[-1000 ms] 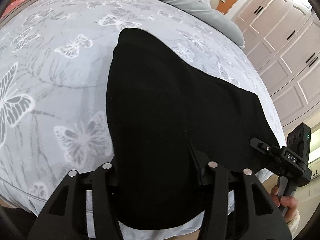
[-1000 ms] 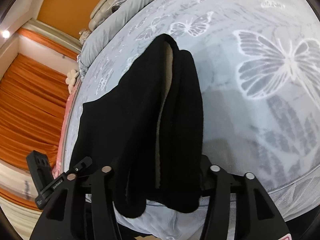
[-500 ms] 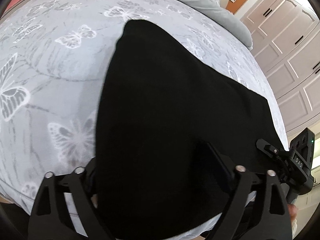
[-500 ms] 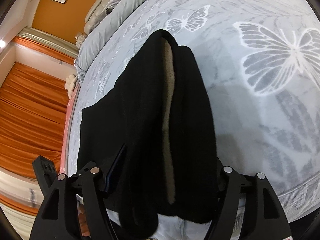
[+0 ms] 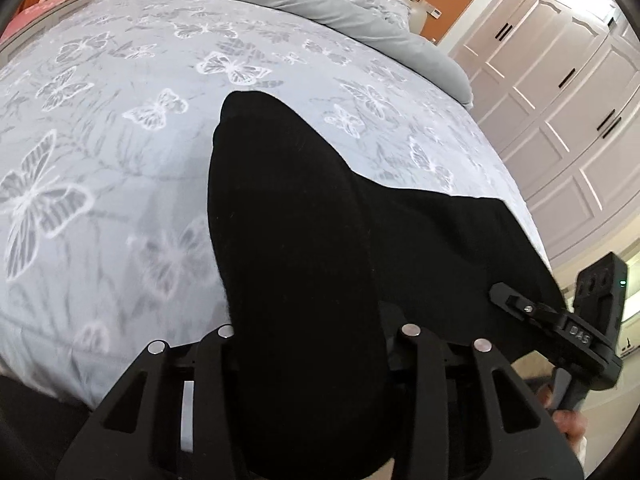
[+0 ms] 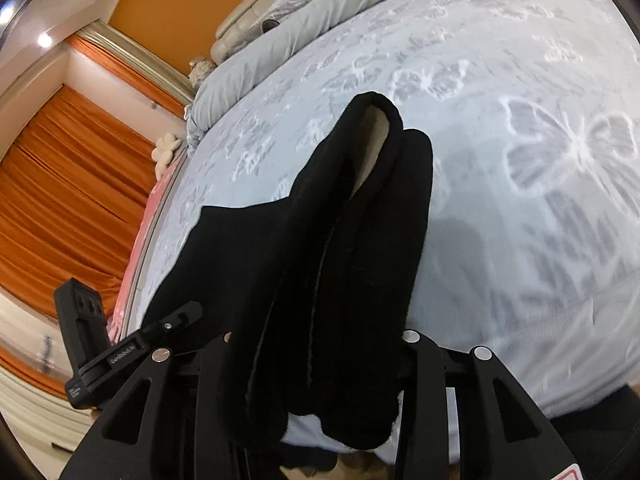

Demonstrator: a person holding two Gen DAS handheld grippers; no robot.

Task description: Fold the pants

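Black pants (image 5: 300,220) lie on the bed, one folded end reaching far across it. Their near edge is bunched between the fingers of my left gripper (image 5: 316,328), whose jaws are closing on the cloth. In the right wrist view the pants (image 6: 360,240) show a pale lining in the far fold. My right gripper (image 6: 316,340) is also closing, with the thick doubled near edge pressed between its fingers. Each gripper appears in the other's view: the right gripper (image 5: 560,320) at the pants' right corner, the left gripper (image 6: 132,344) at the left corner. The fingertips are hidden under cloth.
The bed's butterfly-print sheet (image 5: 100,160) spreads around the pants. A grey duvet (image 5: 320,0) is heaped at the far end. White wardrobe doors (image 5: 560,100) stand to the right, orange curtains (image 6: 60,180) to the left. A hand (image 5: 568,424) grips the right handle.
Both sets of jaws spread wide half a second ago and have since narrowed onto the pants' near edge. Both hands have pulled back and up, raising that edge off the bed.
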